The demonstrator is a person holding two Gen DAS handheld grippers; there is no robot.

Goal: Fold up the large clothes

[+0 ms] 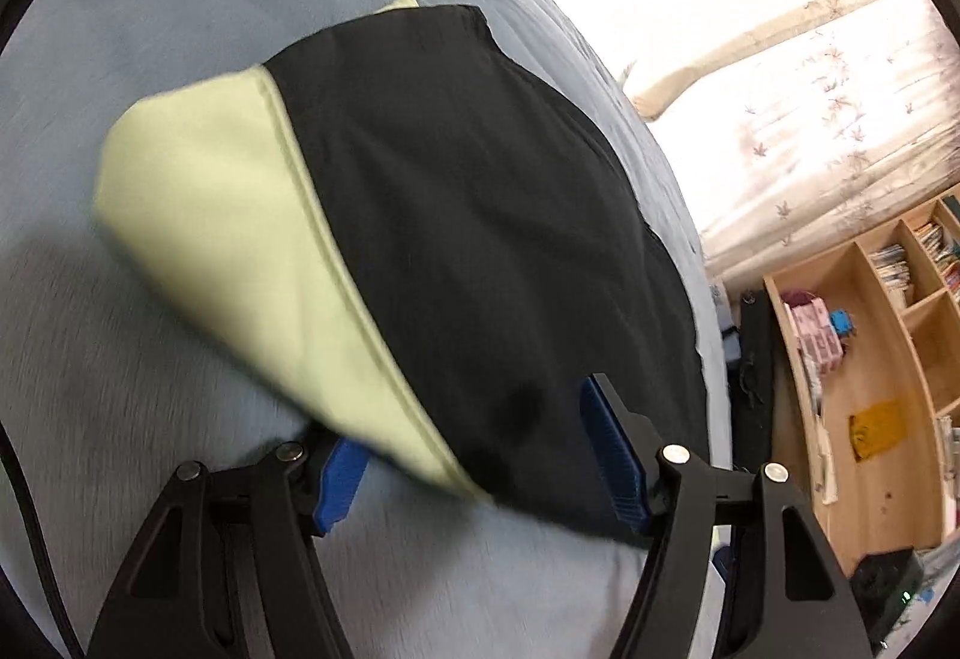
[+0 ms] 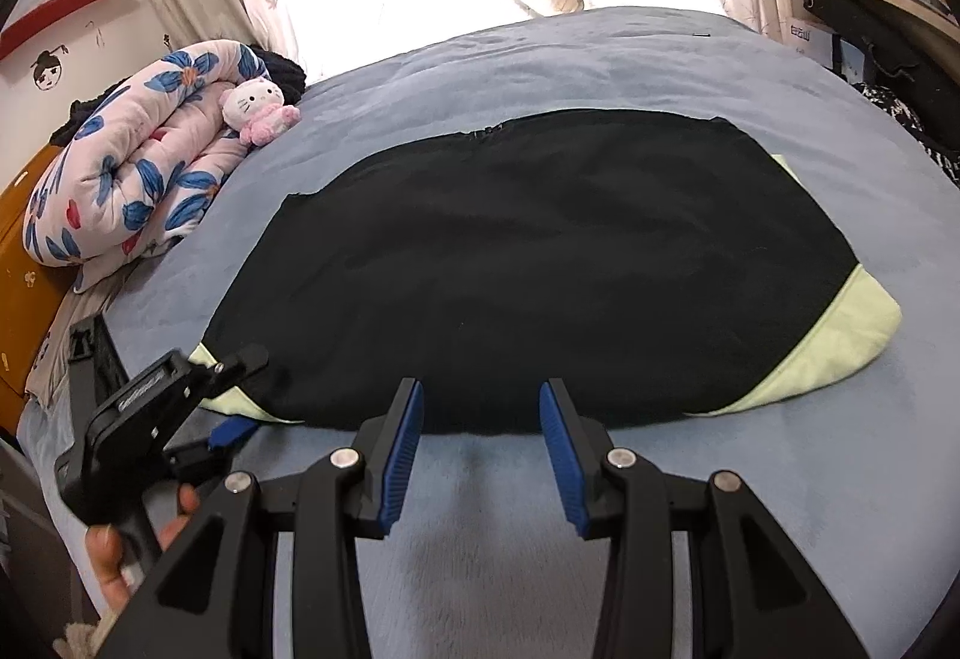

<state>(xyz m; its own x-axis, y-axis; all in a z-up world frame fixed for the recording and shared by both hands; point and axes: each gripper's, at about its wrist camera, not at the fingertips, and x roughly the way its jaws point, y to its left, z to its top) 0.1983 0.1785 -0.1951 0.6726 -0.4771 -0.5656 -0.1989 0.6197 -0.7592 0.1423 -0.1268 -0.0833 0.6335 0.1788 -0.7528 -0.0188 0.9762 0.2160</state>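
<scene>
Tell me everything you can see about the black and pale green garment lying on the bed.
The garment is a large piece of mostly black cloth with pale yellow-green panels at both ends, joined along curved seams. The fabric looks soft and matte. It lies spread fairly flat on the blue-grey bed cover, its long side across the right wrist view. A short zip or fastener seems to show at its far edge. The left tool straddles its near corner, jaws apart; the right tool waits open at its near edge.

Nothing legible is showing in either view. Pale lettering is running along the black body of the left gripper [image 2: 240, 404] in the right wrist view, and print is sitting on a white box [image 2: 807, 36] beside the bed, both too small to read.
</scene>
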